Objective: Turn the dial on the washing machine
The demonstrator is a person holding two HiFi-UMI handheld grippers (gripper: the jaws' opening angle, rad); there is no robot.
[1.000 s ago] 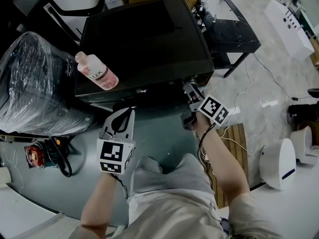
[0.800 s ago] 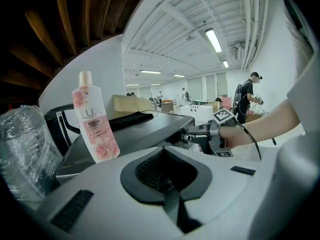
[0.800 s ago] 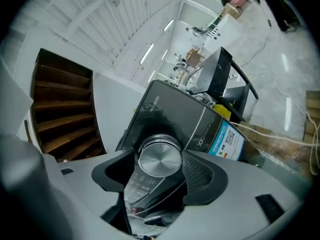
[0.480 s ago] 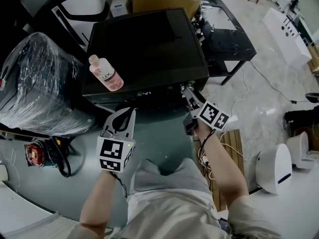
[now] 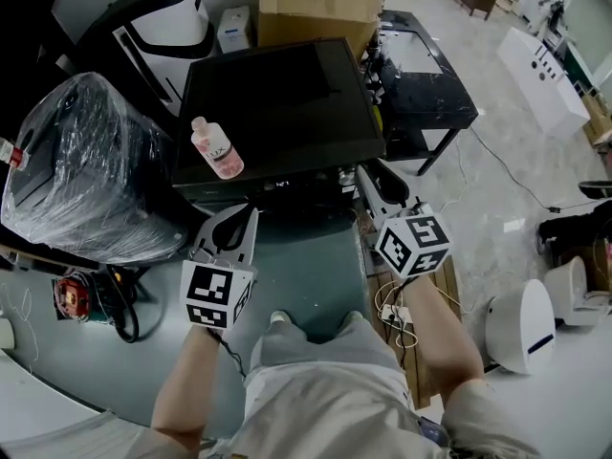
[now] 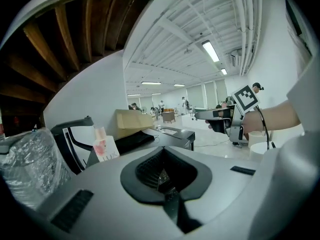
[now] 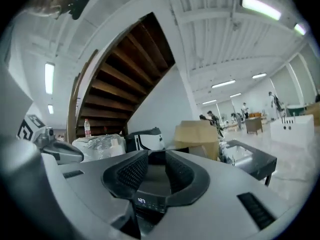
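The black washing machine (image 5: 277, 103) stands ahead of me, with a pink bottle (image 5: 218, 148) lying on its lid. Its front control strip (image 5: 287, 182) shows small lights; I cannot pick out the dial. My right gripper (image 5: 375, 182) hovers just off the machine's front right corner. Its jaws are closing with nothing between them, and in the right gripper view the lit display (image 7: 141, 200) shows through the gap of that gripper (image 7: 152, 179). My left gripper (image 5: 247, 216) is held below the front panel, shut and empty, its pads (image 6: 165, 184) meeting.
A plastic-wrapped bundle (image 5: 86, 180) sits left of the machine. A cardboard box (image 5: 316, 3) is behind it and a black table (image 5: 421, 65) to its right. Cables and a wooden pallet (image 5: 426, 285) lie by my right arm, with a white appliance (image 5: 521, 318) further right.
My right gripper has drawn back from the machine's front right corner, towards me and a little to the right. The left gripper has stayed in place.
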